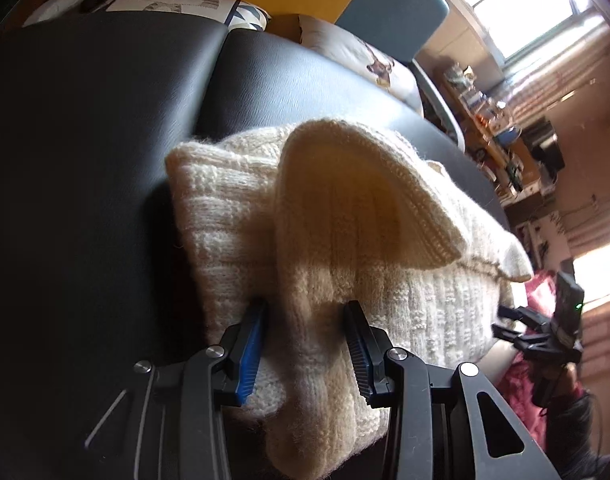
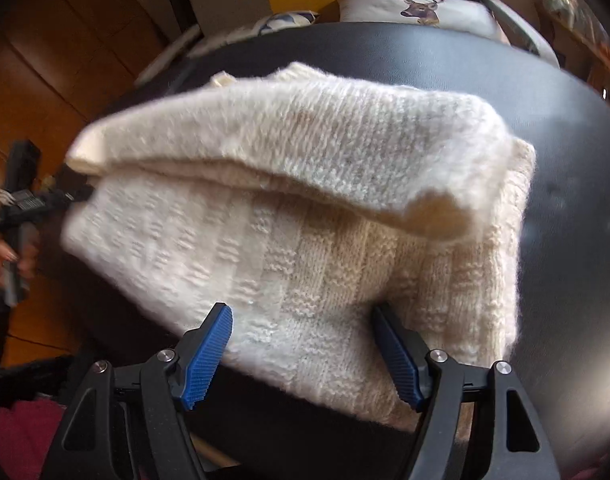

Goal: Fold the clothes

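Both grippers, left (image 1: 305,350) and right (image 2: 305,354), stand spread around the near edge of the cream sweater (image 2: 305,216) lying part-folded on the black couch (image 2: 565,160), its raised flap seemingly needing to be laid flat.

Sweater (image 1: 437,312): cream wool knit, fuzzy and matt, ribbed in places, with blocks of raised stitch on the panel nearest me.

Surface under it (image 1: 105,160): black leather-look padding, smooth, with a soft sheen (fine grain shows where the light catches it on the right).

My left gripper (image 1: 305,354): black matt plastic arms, bright round metal pins, blue ridged pads (image 1: 249,356) that look rubbery.

My right gripper (image 2: 305,356): same black plastic and metal pins; the blue pads (image 2: 207,360) are finely grooved.

Far cushions (image 2: 415,6): pale printed cloth, smooth.

Left wall panels (image 2: 65,52): warm brown wood, slightly glossy.
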Motion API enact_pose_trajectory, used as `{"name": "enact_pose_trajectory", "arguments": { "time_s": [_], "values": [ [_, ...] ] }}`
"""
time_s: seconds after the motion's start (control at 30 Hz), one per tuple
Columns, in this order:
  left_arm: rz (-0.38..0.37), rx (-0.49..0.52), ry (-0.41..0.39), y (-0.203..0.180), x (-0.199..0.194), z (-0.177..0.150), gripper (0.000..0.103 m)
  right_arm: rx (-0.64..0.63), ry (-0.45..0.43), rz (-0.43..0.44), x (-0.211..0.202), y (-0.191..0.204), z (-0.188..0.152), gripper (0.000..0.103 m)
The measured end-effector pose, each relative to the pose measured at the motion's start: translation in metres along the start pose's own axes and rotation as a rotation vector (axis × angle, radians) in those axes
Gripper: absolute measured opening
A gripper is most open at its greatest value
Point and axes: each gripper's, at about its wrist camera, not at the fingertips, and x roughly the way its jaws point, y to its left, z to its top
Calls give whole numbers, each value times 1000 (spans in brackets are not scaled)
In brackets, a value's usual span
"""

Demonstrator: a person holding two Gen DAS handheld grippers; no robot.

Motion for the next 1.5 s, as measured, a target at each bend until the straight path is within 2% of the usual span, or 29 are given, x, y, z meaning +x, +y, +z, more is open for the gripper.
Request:
{"name": "enact_pose_trajectory", "arguments": {
  "time_s": [0.07,0.17,0.23,0.33,0.4,0.47,0.5,0.53,0.57,0.63,0.7,0.77,0.87,1.0,1.17,1.3,1.33,1.4,1.47,1.5],
  "values": [
    [3,0,-26,0,-15,-9,40,144,-111,161,-27,-19,-10,74],
    [7,-1,-64,-1,-38,-23,41,371,-275,302,-51,-58,-13,74],
    [-80,-65,-85,4,-47,-24,41,520,-364,398,-60,-84,-14,74],
    [-224,-171,-107,8,-49,-21,45,604,-416,488,-55,-104,-9,75],
    [-285,-238,-107,11,-44,-18,50,621,-408,475,-47,-106,-2,75],
    [-305,-283,-112,14,-38,-14,53,584,-380,386,-42,-102,11,70],
    [-307,-294,-112,14,-35,-12,53,562,-352,318,-42,-100,18,48],
    [-308,-302,-110,15,-33,-11,53,540,-334,291,-40,-96,24,21],
    [-303,-308,-109,15,-30,-8,53,517,-325,286,-33,-87,30,17],
    [-287,-307,-102,14,-26,-1,53,474,-305,244,-25,-74,37,17],
    [-282,-294,-90,13,-24,6,51,457,-306,238,-24,-68,41,17],
    [-272,-278,-87,10,-18,16,22,458,-330,244,-29,-69,46,17],
    [-268,-263,-97,8,-15,25,11,485,-359,271,-33,-78,56,17],
    [-341,-331,-107,16,-7,39,9,532,-351,267,-24,-92,77,17],
    [-384,-436,-114,27,9,62,9,623,-330,274,-1,-118,97,18],
    [-395,-551,-86,42,31,71,9,728,-326,335,12,-136,100,35],
    [-390,-587,-71,46,37,72,10,742,-334,363,13,-138,101,35],
    [-397,-647,-48,53,47,73,16,737,-343,383,10,-138,102,37],
    [-421,-665,-54,55,48,74,28,700,-357,387,2,-135,100,37],
    [-429,-659,-61,54,44,75,31,676,-364,383,-4,-131,98,41]
  ]
}}
